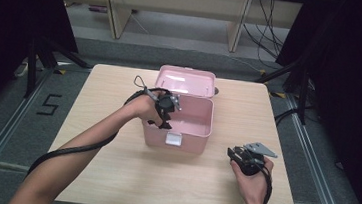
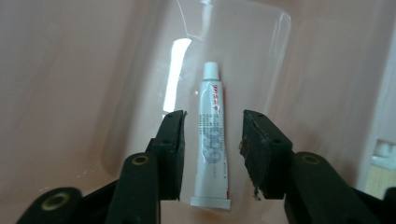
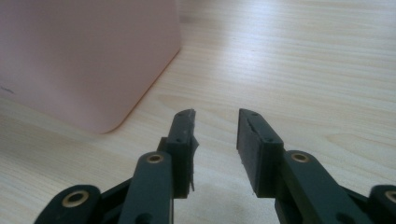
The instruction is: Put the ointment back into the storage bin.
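Note:
A pink box (image 1: 193, 139) stands open at the middle of the table, its lid (image 1: 186, 81) tipped back. On the box's floor (image 2: 70, 70) lies a white tube (image 2: 212, 135) with a white cap, pointing away from the camera. My left gripper (image 1: 168, 108) reaches down into the box from its left side. Its jaws (image 2: 214, 116) stand open on either side of the tube, with a gap showing at each side. My right gripper (image 1: 233, 152) hovers low over the table to the right of the box's front corner (image 3: 84, 56). It is open (image 3: 215, 114) with nothing between its jaws.
The light wooden table (image 1: 111, 175) has bare room in front of the box and on both sides. A metal latch (image 1: 174, 139) sits on the box's front wall. Black stands and cables flank the table on the floor.

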Available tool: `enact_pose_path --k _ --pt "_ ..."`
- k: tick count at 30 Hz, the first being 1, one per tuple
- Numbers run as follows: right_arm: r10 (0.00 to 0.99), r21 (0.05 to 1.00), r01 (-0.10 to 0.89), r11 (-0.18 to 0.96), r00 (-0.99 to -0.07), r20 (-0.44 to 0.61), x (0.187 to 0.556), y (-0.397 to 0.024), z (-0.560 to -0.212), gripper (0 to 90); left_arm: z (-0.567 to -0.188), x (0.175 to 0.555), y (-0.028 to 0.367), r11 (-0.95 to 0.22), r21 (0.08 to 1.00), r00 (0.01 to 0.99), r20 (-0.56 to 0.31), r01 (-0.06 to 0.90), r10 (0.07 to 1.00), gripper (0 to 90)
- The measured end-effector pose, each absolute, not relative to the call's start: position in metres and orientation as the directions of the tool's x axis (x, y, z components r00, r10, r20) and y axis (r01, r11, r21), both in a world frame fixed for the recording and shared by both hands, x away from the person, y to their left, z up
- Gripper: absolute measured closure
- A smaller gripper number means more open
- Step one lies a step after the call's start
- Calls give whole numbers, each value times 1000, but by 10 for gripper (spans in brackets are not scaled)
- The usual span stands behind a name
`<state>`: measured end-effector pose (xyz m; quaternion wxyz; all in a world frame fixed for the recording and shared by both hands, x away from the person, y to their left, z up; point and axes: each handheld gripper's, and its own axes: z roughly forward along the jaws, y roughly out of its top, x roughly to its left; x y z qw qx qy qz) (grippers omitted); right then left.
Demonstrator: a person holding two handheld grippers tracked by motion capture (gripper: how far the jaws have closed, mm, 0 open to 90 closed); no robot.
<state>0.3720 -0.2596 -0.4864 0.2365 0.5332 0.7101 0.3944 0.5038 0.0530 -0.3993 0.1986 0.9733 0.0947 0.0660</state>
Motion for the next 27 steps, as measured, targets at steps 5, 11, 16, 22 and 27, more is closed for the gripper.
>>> enact_pose_path --k 5,11,16,22,27 --pt "941 819 556 143 -332 61 374 -261 -486 672 -387 504 58 -868 451 953 110 206 283 516" --pt "941 813 567 129 -328 79 374 -261 -483 667 -379 499 63 -818 511 935 74 264 348 491" --pt "944 810 579 98 -312 109 376 -260 -480 662 -374 497 67 -795 546 931 68 266 358 469" --pt "934 821 560 107 -340 110 385 -262 -476 654 -371 498 73 -736 604 910 41 305 412 454" --pt "940 824 555 116 -330 90 389 -262 -469 651 -369 498 73 -720 614 903 27 324 429 444"
